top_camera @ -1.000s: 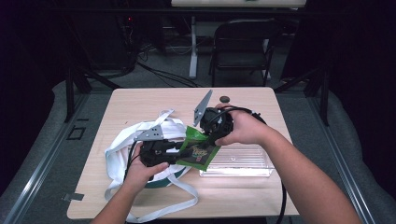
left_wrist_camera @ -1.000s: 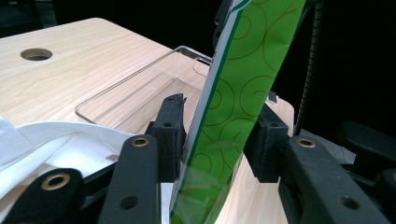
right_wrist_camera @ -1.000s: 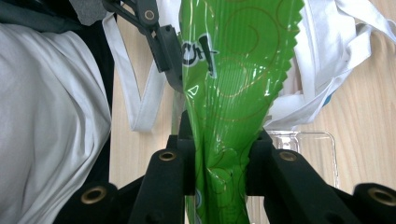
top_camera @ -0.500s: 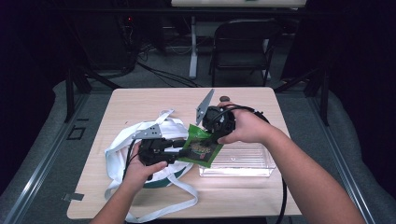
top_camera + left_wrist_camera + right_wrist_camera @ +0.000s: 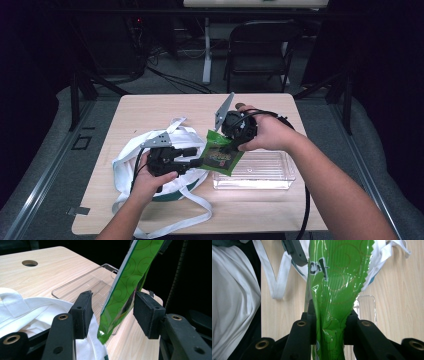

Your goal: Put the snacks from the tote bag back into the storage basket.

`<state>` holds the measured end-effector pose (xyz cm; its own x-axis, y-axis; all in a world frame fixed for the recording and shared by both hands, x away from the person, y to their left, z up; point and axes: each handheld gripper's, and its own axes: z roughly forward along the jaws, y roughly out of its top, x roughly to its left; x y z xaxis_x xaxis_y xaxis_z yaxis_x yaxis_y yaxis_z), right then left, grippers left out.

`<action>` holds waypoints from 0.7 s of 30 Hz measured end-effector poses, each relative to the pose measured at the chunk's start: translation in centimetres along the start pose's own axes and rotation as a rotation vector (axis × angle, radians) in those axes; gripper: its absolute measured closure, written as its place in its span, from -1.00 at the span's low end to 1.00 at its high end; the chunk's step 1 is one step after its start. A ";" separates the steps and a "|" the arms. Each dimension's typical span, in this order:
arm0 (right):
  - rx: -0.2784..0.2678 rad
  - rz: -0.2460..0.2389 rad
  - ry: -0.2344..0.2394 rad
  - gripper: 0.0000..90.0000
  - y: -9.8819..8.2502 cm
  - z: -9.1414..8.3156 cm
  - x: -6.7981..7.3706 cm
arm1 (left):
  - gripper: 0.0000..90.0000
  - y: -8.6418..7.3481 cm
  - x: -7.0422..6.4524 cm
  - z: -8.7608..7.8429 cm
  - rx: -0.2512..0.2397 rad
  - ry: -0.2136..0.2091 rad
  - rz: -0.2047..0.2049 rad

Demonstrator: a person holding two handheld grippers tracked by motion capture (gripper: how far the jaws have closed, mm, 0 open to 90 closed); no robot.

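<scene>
A green snack packet (image 5: 220, 157) hangs tilted over the near left corner of a clear plastic tray (image 5: 260, 172). My right gripper (image 5: 231, 146) is shut on its upper end; in the right gripper view both jaws press the crinkled green packet (image 5: 337, 272) at my right gripper (image 5: 329, 327). My left gripper (image 5: 197, 161) reaches in from over a white tote bag (image 5: 150, 150). Its jaws have just been opening. The packet's lower edge (image 5: 130, 277) stands between them at my left gripper (image 5: 112, 312), and a gap shows at the left pad (image 5: 83, 310).
The tote bag's white fabric (image 5: 30, 312) and long straps (image 5: 279, 277) spread over the table's near left. The tray (image 5: 82, 282) lies right of the bag. A round hole (image 5: 30, 263) sits in the wooden top. A black chair (image 5: 260, 50) stands beyond the table.
The left gripper's jaws have parted from the packet's lower end. The right gripper still holds the packet, which has barely shifted.
</scene>
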<state>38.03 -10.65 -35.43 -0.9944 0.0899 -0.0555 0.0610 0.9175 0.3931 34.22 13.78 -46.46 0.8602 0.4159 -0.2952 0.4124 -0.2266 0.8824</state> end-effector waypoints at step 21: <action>0.073 0.018 -0.081 0.65 -1.6 -1.0 -1.2 | 0.08 -0.4 1.0 -0.3 0.013 0.035 -0.027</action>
<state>39.05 -12.61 -35.10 -0.9830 0.1347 -0.1248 0.0874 0.9411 0.3267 34.87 14.54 -47.00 0.8381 0.4520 -0.3054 0.4390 -0.2264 0.8695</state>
